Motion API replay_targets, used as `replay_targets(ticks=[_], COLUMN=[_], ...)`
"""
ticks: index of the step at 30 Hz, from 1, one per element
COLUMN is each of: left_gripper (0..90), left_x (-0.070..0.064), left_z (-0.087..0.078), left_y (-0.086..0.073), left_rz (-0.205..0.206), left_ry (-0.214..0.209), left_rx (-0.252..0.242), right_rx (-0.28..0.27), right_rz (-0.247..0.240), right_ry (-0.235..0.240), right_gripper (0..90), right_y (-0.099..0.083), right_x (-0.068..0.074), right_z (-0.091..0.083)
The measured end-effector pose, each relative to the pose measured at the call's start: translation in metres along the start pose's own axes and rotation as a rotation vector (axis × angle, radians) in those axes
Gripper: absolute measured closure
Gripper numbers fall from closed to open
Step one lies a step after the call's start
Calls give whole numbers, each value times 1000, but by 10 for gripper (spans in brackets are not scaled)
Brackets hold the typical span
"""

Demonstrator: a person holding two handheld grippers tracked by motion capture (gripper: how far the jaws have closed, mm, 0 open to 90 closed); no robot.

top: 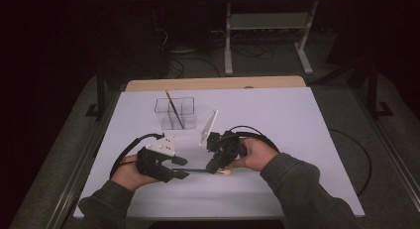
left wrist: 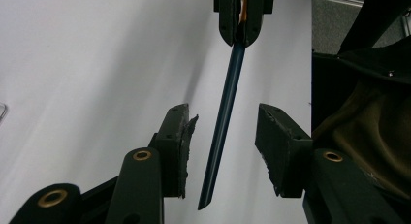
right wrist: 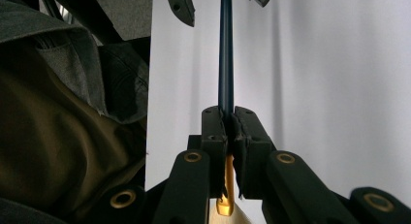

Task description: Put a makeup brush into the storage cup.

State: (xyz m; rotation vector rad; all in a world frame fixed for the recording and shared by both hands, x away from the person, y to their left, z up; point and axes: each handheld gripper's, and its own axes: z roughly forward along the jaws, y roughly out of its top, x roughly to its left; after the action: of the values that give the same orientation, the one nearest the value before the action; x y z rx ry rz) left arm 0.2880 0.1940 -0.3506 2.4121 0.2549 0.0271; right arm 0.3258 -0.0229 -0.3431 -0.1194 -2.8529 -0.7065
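Note:
A thin brush with a dark blue handle lies level just above the white table. My right gripper is shut on it near its golden ferrule, and the handle runs straight out from the closed jaws. My left gripper faces it from the left, open. In the left gripper view the handle's free end hangs between the spread pads, touching neither. The right gripper shows at the top of that view.
A clear two-compartment holder stands at the table's back centre with another thin brush leaning in it. The white table cover spreads to the right. Cables loop behind both grippers. A dark sleeve fills the left of the right gripper view.

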Motion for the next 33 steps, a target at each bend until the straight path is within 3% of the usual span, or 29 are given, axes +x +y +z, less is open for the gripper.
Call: replay_targets(ticks=[8,21,33], left_gripper=[605,702,828], left_x=[1,0,-3], left_z=[1,11,15], left_y=[1,4,3], left_rz=[8,29,42], left_ry=[-11,-73,-117], left_rx=[12,83,105], right_rx=[5,18,25], right_rz=[-6,-30,-64], right_ry=[5,16,28], right_gripper=[831,830,830], right_y=[1,6,10], right_x=[1,4,8], right_z=[2,4,8])
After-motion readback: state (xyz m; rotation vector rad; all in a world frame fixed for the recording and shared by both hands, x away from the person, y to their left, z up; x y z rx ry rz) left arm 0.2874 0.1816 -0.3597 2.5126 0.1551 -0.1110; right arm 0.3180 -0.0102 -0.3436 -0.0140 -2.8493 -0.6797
